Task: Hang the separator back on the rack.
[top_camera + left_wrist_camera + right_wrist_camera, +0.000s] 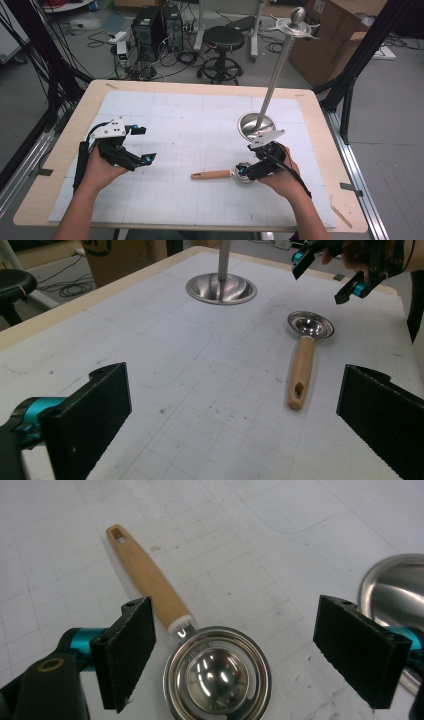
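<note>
A measuring spoon [212, 174] with a wooden handle and a round steel bowl lies flat on the white gridded mat. My right gripper [246, 171] hovers directly over the bowl end. In the right gripper view its black jaws [242, 650] stand apart on either side of the steel bowl [217, 675], touching nothing, while the handle [147, 580] points away. My left gripper [143, 144] rests at the mat's left, open and empty. Its own view [235, 415] looks across at the spoon [302, 370] and at the right gripper [328, 273] above the bowl.
A steel stand with a round dished base [257, 124] and a tall slanting pole [277, 70] sits just behind my right hand, its base [400, 590] close to the right jaw. The mat [190, 125] covers a wooden table. Beyond the table are a stool, computers and boxes.
</note>
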A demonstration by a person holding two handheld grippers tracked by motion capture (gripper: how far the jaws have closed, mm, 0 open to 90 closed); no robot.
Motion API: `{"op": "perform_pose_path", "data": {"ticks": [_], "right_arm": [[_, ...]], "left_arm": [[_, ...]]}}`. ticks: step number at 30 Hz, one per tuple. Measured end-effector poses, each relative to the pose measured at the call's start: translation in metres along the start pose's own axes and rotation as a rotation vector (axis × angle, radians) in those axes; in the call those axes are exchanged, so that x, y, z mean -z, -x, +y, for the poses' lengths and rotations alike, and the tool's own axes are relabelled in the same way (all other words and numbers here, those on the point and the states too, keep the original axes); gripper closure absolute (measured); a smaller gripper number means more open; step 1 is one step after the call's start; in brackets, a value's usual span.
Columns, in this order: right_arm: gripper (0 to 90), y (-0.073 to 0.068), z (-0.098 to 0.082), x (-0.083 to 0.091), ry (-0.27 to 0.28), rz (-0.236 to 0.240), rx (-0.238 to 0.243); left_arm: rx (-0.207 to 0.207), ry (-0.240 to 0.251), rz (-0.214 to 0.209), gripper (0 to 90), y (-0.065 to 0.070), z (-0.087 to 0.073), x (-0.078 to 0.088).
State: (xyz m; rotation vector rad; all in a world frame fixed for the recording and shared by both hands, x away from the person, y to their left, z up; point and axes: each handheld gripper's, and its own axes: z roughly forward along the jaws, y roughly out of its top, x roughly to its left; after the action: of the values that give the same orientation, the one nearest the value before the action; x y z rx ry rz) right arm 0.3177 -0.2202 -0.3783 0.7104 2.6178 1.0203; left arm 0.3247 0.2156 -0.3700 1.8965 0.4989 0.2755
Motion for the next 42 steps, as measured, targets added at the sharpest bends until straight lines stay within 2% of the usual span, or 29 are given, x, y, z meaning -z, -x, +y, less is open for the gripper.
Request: {"op": "perform_pose_path", "data": {"ticks": [3, 13, 15, 21, 28, 31, 34, 42], "right_arm": [[19.5, -0.002, 0.008, -0.006, -0.033, 0.013, 0.041], [26.2, -0.007, 0.026, -0.025, -0.138, 0.061, 0.12], [28.7, -0.007, 0.027, -0.028, -0.158, 0.084, 0.119], [31.3, -0.01, 0.029, -0.037, -0.217, 0.094, 0.154], [37.6, -0.015, 0.028, -0.051, -0.295, 0.13, 0.181], [43.4, -0.017, 0.029, -0.054, -0.313, 0.172, 0.197], [47.4, -0.019, 0.03, -0.057, -0.33, 0.182, 0.226], [51.2, -0.021, 0.034, -0.063, -0.379, 0.182, 0.248]], "left_arm": [[-0.004, 0.0, -0.002, 1.6, 0.0, 0.0, 0.0], [-0.003, 0.0, -0.003, 1.7, -0.001, 0.0, 0.0], [-0.003, -0.002, -0.002, 1.6, -0.001, 0.0, 0.0], [-0.002, -0.001, 0.0, 1.6, -0.001, 0.0, 0.0], [0.001, -0.008, 0.002, 1.7, -0.002, -0.001, 0.0], [0.004, -0.012, 0.002, 1.7, -0.002, -0.002, -0.001], [0.002, -0.015, 0.002, 1.7, -0.001, -0.002, -0.002], [0.004, -0.017, 0.002, 1.7, -0.002, -0.002, -0.002]]}}
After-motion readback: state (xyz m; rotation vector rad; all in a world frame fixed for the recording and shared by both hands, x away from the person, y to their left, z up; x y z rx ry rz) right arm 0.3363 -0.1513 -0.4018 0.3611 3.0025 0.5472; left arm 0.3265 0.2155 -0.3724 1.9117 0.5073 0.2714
